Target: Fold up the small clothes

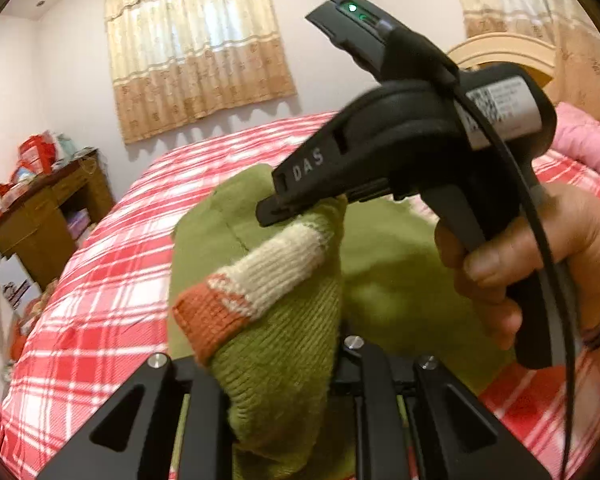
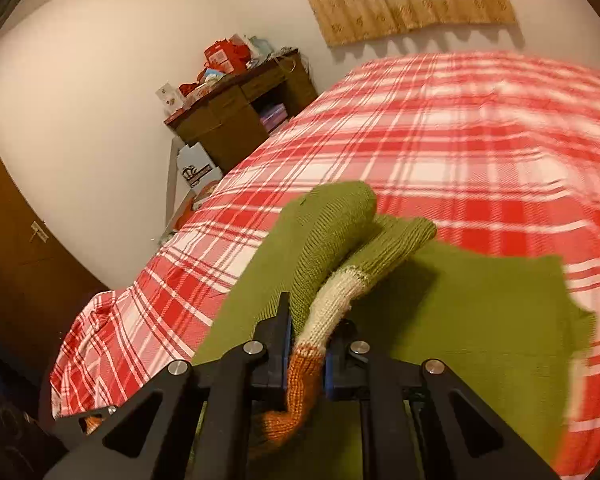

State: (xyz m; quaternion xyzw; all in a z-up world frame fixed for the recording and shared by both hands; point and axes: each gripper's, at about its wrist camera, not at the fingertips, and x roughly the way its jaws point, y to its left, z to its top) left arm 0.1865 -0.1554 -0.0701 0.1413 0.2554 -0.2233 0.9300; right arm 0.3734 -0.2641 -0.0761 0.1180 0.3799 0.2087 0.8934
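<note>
A small green knitted sweater [image 1: 400, 292] with cream and orange sleeve cuffs lies on the red plaid bed. Its body also shows in the right wrist view [image 2: 480, 312]. My left gripper [image 1: 284, 392] is shut on a green sleeve [image 1: 284, 344] with a cream and orange cuff, lifted off the bed. My right gripper [image 2: 306, 344] is shut on the sleeve's cream and orange band [image 2: 312, 344]. In the left wrist view the right gripper [image 1: 296, 208] pinches the sleeve just above my left one, a hand holding its handle.
The red plaid bedspread [image 2: 460, 140] covers the bed. A wooden desk [image 2: 236, 112] with red clutter stands by the wall at the bed's far left. A pink quilt [image 1: 588, 140] and a headboard are at the right. A dark door [image 2: 12, 240] is left.
</note>
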